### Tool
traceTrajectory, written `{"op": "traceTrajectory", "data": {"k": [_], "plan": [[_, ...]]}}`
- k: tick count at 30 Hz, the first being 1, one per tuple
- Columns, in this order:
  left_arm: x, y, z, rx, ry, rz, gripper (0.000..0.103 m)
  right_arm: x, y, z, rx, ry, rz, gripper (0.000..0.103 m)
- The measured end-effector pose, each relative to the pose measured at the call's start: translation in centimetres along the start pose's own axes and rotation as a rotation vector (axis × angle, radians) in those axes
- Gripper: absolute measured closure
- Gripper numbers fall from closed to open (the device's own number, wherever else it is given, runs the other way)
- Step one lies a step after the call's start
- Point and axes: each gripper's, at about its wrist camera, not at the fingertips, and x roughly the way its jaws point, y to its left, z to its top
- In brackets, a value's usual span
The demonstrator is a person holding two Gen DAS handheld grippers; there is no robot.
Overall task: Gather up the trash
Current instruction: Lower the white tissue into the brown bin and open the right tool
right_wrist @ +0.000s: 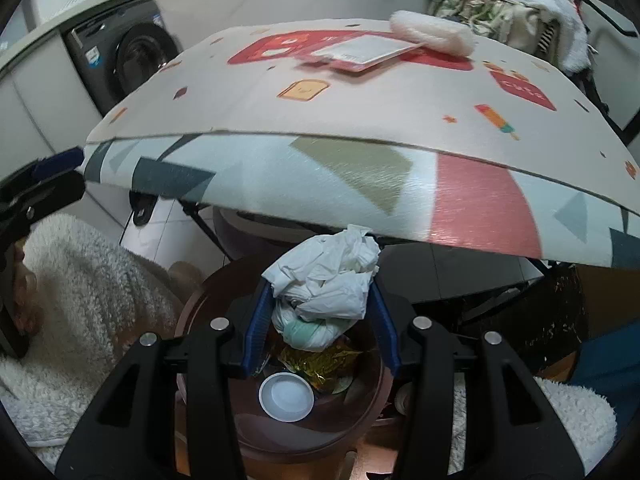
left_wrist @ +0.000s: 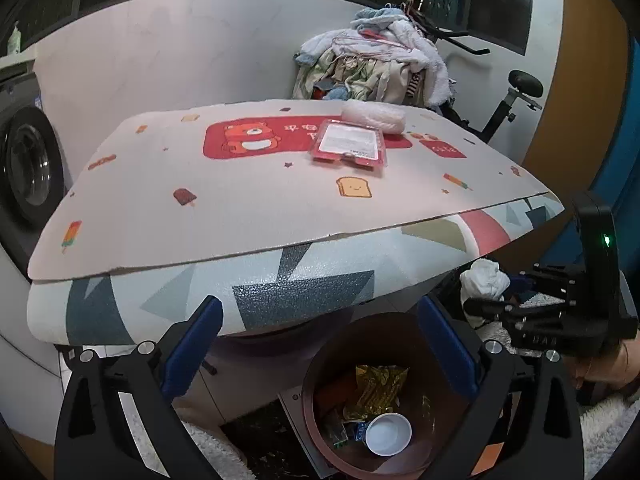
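Blue-padded right gripper (right_wrist: 320, 320) pinches a crumpled white tissue wad (right_wrist: 326, 280) directly above the brown bin (right_wrist: 192, 312). Inside the bin lie a white cup (left_wrist: 388, 434) and gold foil wrapper (left_wrist: 376, 388). Left gripper (left_wrist: 320, 344), jaws spread wide and empty, frames the bin. Beyond, on the patterned table (left_wrist: 240, 208): a red packet (left_wrist: 349, 143) and a white roll (left_wrist: 374, 117).

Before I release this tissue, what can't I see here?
- Bin floor: right wrist view, covered by the tissue wad and the trash inside.
- Red package label: both views, print too small.
- Space under the table: left wrist view, hidden by the tabletop.
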Motion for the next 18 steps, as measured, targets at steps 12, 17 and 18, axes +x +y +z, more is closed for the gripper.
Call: {"op": "traceTrajectory", "data": {"k": [12,17,18], "plan": [[1.0,1.0,-0.2,-0.062,0.025,0.004,0.007,1.6,0.9,-0.4,-0.037,0.05,-0.023,0.036],[1.1,1.5,-0.2,-0.09,0.031,0.005,0.007,1.2,0.6,-0.2,-0.025,0.023,-0.044,0.01],[1.1,1.4,-0.2,-0.088,0.032,0.006,0.007,1.2,0.6,-0.2,-0.024,0.022,-0.047,0.009]]}}
